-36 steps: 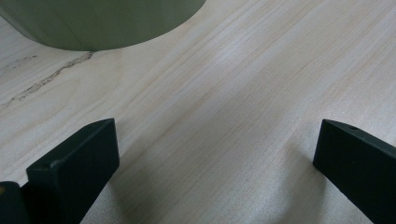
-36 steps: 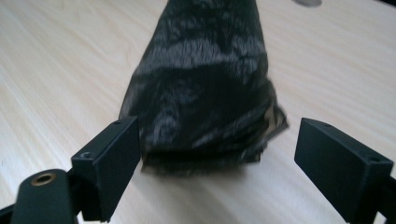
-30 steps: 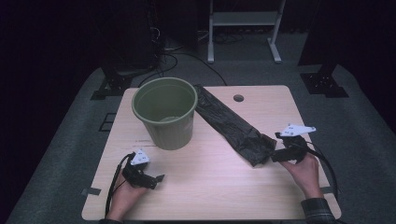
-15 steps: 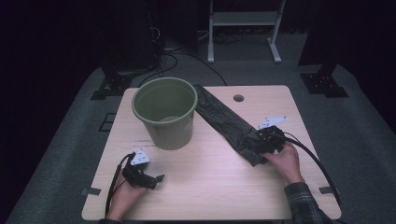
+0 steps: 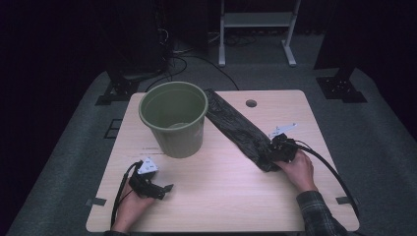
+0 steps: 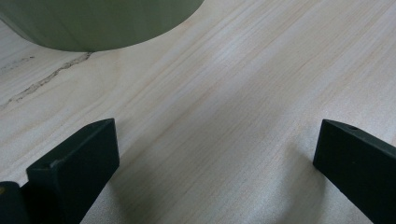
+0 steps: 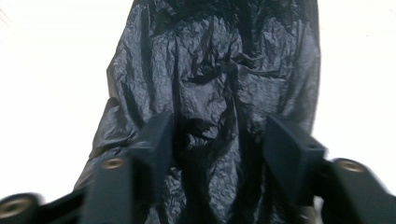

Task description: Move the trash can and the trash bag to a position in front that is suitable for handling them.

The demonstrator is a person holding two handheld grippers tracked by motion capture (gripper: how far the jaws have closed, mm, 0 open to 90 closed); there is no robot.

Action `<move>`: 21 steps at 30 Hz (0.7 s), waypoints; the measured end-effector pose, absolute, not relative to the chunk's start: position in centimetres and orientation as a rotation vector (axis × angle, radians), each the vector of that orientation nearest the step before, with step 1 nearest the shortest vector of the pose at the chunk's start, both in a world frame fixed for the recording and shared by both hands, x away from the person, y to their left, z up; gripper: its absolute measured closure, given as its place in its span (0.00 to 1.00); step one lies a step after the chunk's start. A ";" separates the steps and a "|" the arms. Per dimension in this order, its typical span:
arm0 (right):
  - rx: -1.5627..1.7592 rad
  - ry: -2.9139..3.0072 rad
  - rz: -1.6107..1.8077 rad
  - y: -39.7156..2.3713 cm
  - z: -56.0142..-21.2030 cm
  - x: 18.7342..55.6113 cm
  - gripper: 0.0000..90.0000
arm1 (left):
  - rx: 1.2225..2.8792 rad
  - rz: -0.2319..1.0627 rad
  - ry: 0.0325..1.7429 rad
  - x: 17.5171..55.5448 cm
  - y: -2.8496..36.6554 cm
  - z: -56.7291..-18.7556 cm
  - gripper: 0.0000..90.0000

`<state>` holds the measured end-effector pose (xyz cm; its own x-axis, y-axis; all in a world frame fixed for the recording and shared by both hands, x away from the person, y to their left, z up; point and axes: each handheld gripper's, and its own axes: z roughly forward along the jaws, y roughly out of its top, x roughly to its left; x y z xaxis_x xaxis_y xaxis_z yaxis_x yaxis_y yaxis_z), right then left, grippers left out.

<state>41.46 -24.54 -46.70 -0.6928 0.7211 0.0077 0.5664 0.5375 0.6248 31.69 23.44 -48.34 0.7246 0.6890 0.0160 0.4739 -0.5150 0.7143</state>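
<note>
Right claw [image 5: 273, 153] sits on the near end of the black plastic bag [image 5: 238, 129], jaws half closed, just been closing, bag between them, not yet pinched. Bag lies right of green bucket [image 5: 173, 118] on surface [image 5: 221, 196]. Left claw [image 5: 164, 189] wide, nothing between its jaws, near side of the bucket.

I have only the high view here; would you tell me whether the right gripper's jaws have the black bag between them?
Observer: Yes. In the right gripper view, the right gripper straddles the crumpled black bag. Its jaws have just been closing, and bag still shows in the gap between them.
Operator: Thank you. How does the left gripper stand?
Observer: The left gripper has its jaws wide apart over the bare wooden table, with nothing between them.
Operator: Is anything close ahead of it?
Observer: The base of the green bucket stands ahead of its jaws, clear of both.
</note>
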 end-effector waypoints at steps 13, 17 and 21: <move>1.101 2.518 0.957 -26.3 -46.3 38.7 0.99 | 2.214 0.388 0.874 31.7 23.4 -48.3 0.00; 1.116 2.489 0.997 -27.5 -45.7 37.0 0.99 | 2.213 0.388 0.874 31.7 23.4 -48.3 0.00; 1.122 2.482 0.982 -28.5 -45.6 35.4 0.99 | 2.214 0.388 0.873 31.7 23.4 -48.3 0.00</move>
